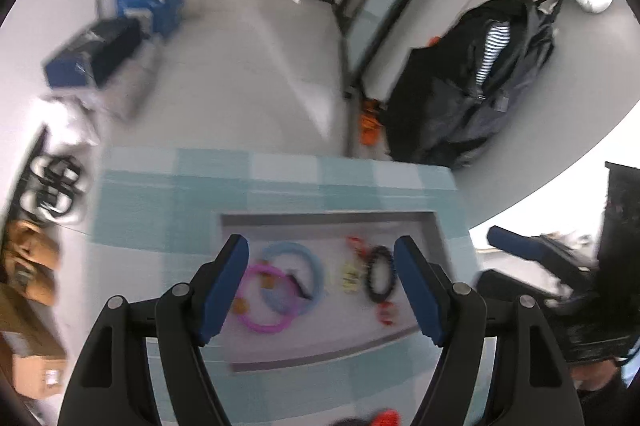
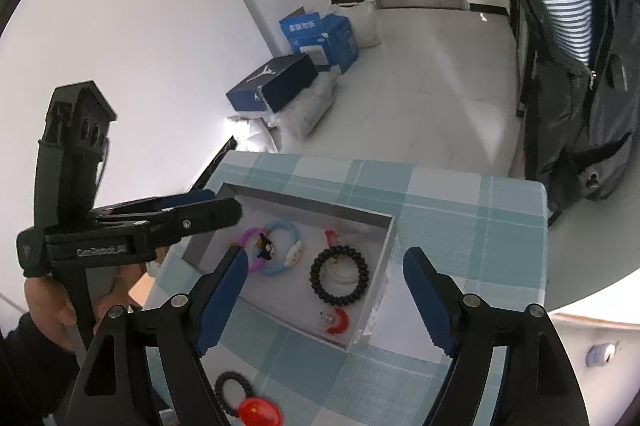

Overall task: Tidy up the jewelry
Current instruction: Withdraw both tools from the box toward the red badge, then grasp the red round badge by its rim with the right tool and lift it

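Note:
A grey tray (image 2: 384, 246) sits on a teal checked tablecloth (image 2: 460, 218). In it lie a light blue ring (image 2: 286, 244), a pink ring (image 2: 250, 246), a black coil hair tie (image 2: 340, 276) and a red ornament (image 2: 336, 322). In the left wrist view the tray (image 1: 328, 220) holds the blue ring (image 1: 296, 276), pink ring (image 1: 260, 300) and black tie (image 1: 380, 276). A black tie with a red disc (image 2: 252, 408) lies on the cloth outside the tray. My left gripper (image 1: 322, 290) is open and empty above the tray; it also shows in the right wrist view (image 2: 216, 205). My right gripper (image 2: 326, 302) is open and empty.
Blue boxes (image 2: 320, 33) and a dark shoebox (image 2: 276, 85) stand on the floor by the wall. A black backpack (image 2: 580, 85) stands at the right beyond the table. Shoes (image 1: 32, 266) and a cardboard box (image 1: 28, 358) lie at the left.

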`<state>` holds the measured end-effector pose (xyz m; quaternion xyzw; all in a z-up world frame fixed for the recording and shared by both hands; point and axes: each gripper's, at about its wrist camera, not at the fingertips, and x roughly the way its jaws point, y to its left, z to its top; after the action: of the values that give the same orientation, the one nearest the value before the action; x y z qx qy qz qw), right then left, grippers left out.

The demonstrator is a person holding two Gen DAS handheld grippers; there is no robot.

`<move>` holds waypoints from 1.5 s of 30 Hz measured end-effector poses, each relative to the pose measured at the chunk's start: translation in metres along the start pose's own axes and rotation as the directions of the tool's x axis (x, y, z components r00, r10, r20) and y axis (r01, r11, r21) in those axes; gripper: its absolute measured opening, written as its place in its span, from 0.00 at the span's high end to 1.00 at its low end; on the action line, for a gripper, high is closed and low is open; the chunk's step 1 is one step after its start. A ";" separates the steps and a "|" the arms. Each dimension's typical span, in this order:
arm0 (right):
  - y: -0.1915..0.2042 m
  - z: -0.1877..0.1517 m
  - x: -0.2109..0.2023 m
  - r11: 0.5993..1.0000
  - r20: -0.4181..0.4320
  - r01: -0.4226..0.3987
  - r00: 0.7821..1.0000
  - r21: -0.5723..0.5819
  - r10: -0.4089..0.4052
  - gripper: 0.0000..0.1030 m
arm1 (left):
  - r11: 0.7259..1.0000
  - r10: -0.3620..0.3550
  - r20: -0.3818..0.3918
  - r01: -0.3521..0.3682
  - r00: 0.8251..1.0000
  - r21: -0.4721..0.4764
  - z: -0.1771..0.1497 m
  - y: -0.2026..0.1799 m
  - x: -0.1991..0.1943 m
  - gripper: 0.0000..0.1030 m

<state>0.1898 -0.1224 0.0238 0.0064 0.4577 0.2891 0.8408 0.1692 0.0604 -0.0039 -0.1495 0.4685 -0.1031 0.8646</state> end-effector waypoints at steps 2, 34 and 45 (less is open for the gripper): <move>0.001 -0.002 -0.007 1.000 0.023 -0.002 1.000 0.003 0.002 0.22 | 0.999 0.043 0.028 -0.043 0.999 0.001 -0.003 0.001 -0.008 0.31; 0.034 -0.097 -0.049 1.000 0.080 -0.012 0.997 -0.005 0.012 0.08 | 0.971 0.225 0.113 -0.232 0.968 0.052 -0.118 -0.035 -0.050 0.23; 0.055 -0.129 -0.012 0.996 -0.049 0.000 0.999 -0.090 -0.005 0.08 | 0.968 0.249 0.034 -0.250 0.968 0.000 -0.147 -0.013 -0.043 0.23</move>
<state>0.0592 -0.1150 -0.0270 -0.0389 0.4648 0.3083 0.8291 0.0221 0.0382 -0.0419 -0.0894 0.4688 0.0080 0.8788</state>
